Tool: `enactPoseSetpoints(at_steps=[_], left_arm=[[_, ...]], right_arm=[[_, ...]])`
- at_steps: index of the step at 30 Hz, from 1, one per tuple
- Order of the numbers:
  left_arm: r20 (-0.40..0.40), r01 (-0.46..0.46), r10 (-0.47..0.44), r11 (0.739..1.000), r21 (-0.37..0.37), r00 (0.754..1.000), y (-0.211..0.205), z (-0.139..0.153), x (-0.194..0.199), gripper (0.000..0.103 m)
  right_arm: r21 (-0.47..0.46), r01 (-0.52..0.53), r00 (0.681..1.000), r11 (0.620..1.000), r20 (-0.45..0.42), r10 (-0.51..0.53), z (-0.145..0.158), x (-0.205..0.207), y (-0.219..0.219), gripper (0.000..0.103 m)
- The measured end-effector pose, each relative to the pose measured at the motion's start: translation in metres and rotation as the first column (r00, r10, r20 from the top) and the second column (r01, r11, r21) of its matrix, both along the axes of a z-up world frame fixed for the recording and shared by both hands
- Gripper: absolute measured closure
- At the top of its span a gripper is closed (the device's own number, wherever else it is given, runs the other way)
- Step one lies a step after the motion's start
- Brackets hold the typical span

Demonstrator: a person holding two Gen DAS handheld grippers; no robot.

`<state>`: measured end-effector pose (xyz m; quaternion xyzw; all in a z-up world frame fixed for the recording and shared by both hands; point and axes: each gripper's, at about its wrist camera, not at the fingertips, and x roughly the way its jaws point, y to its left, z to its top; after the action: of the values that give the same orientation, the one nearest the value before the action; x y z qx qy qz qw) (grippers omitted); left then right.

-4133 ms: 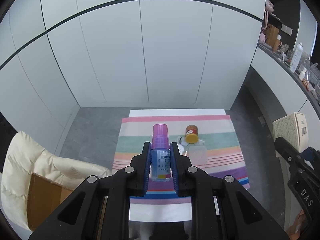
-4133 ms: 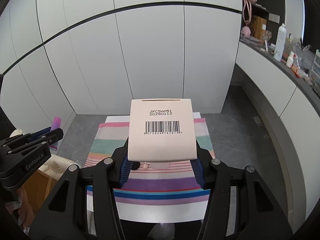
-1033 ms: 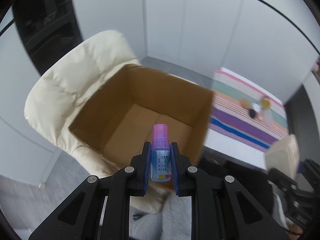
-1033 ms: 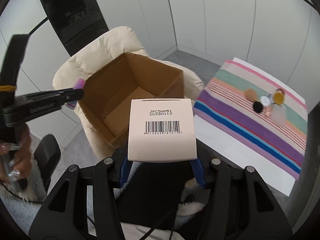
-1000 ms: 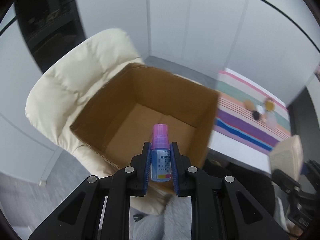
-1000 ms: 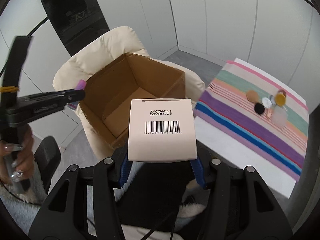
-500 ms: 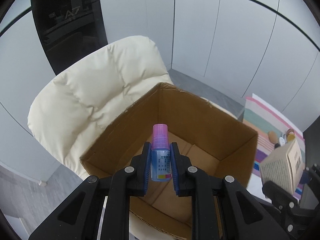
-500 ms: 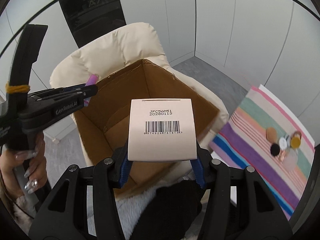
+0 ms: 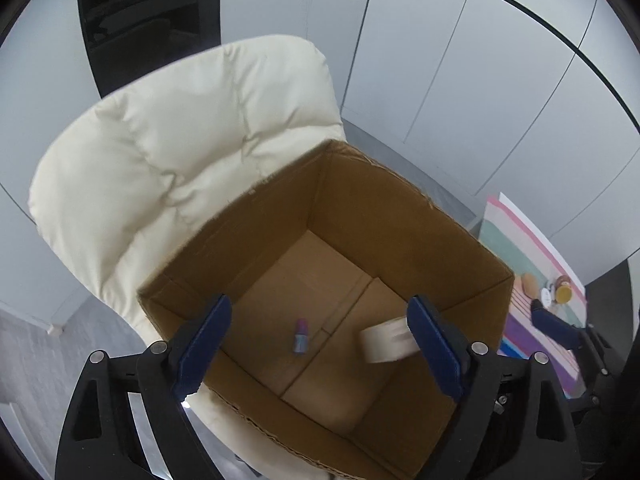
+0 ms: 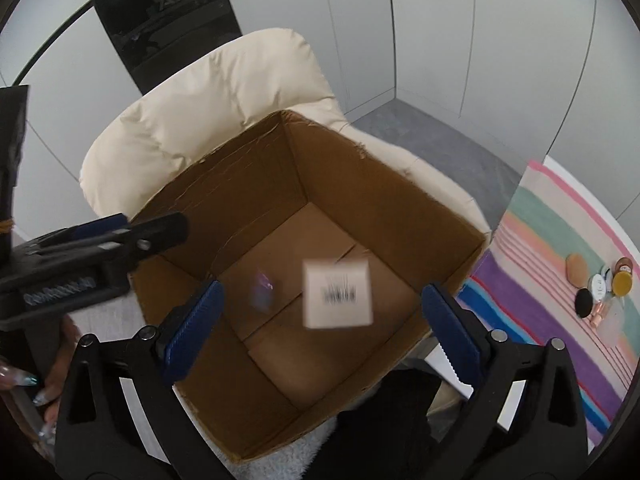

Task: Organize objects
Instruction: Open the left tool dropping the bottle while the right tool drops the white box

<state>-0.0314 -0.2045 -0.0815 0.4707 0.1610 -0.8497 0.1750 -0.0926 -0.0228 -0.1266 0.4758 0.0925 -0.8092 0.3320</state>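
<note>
Bottle [image 9: 301, 336] flat, cap toward chair [image 9: 168, 152]

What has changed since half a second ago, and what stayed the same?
Both grippers opened: the left gripper let go the small purple-capped bottle, the right gripper the white barcode box; both dropped into the cardboard box. It stayed on the cream chair.

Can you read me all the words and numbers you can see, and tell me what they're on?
"A7": on the black panel behind the chair, also seen in the left view.
Barcode on the white box: blurred, unreadable.
Label on the small bottle: too small to read.
Lettering on the left claw: blurred, unreadable.
</note>
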Motion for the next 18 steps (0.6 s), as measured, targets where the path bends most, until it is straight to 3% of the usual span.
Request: enactPoseSetpoints(at_steps=[10,18], left_arm=[[0.024,0.035,-0.034,0.999,-0.023,0.999,0.007,-0.004,-0.001,0.012],[0.016,0.138,-0.137,0.984,-0.116,0.990,0.035,0.015,0.012,0.012]], right_arm=[[0.025,0.053,0.999,0.998,-0.009,-0.052,0.000,-0.007,0.019,0.002],[0.050,0.086,0.996,0.995,-0.017,-0.085,0.011,-0.005,0.036,0.002]])
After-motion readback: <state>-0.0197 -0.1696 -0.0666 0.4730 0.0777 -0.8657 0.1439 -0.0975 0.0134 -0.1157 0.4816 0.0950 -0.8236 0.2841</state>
